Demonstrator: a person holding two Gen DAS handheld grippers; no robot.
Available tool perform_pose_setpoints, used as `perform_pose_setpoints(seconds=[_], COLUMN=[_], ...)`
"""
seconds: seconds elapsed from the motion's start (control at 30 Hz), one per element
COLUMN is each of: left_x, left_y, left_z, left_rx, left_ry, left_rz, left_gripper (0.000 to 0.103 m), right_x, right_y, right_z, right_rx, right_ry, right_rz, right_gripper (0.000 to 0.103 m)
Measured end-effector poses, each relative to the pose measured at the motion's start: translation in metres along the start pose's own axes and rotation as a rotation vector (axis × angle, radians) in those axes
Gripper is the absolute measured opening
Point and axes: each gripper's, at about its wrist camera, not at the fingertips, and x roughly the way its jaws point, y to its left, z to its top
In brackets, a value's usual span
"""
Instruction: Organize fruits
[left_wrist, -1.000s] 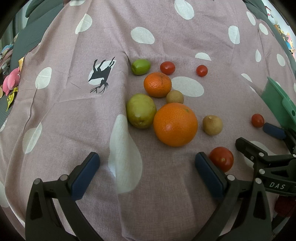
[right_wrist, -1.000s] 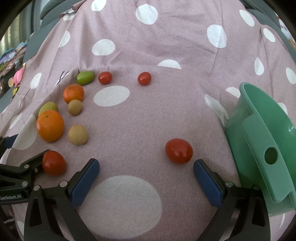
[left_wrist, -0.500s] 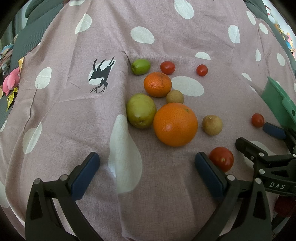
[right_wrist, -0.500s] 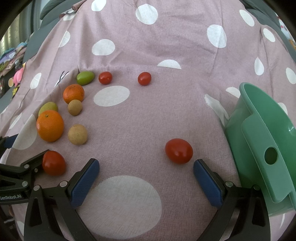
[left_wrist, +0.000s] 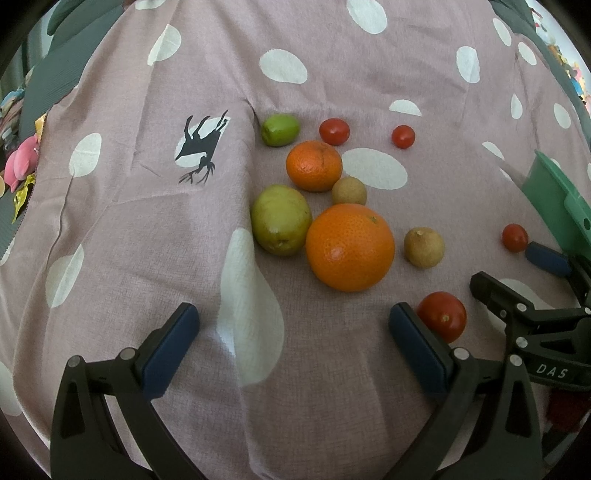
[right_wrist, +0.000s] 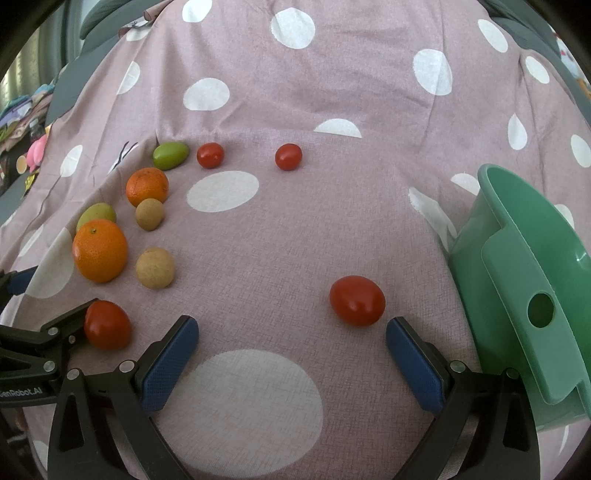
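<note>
Fruit lies loose on a mauve polka-dot cloth. In the left wrist view a big orange (left_wrist: 349, 247) sits centre, with a green pear-like fruit (left_wrist: 280, 220), a smaller orange (left_wrist: 314, 165), a lime-green fruit (left_wrist: 280, 129), two brown round fruits (left_wrist: 423, 247) and several tomatoes around it. My left gripper (left_wrist: 293, 332) is open just short of the big orange, a tomato (left_wrist: 441, 316) by its right finger. My right gripper (right_wrist: 291, 349) is open, a red tomato (right_wrist: 357, 301) just beyond its right fingertip. A green basket (right_wrist: 524, 280) stands at the right.
The cloth has raised folds left of the fruit cluster (left_wrist: 247, 122). Grey cushion edges (left_wrist: 40, 85) and pink toys (left_wrist: 22, 162) lie off the cloth at far left. Bare cloth stretches beyond the fruit and between the cluster and the green basket.
</note>
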Motion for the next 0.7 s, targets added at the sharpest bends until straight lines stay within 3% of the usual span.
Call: perform_pose_setpoints(seconds=[0.33,0.43,0.7], left_x=[-0.008,-0.023,-0.078], left_y=[0.007,0.013,0.033], left_z=[0.006,0.010,0.051], left_rx=[-0.037,-0.060,-0.120], left_ry=[0.050,0.019,-0.107], left_rz=[0.019,-0.007,-0.054], left_gripper=[0.101,0.100,0.096], right_x=[0.009,0.003,-0.050], right_y=[0.000,0.006,0.018], right_z=[0.007,0.009,0.048], right_rx=[0.034,0.057,0.082], right_ry=[0.052,0.071,-0.026], right_rz=[-0.018,0.011,0.114], right_gripper=[0.101,0.101,0.101])
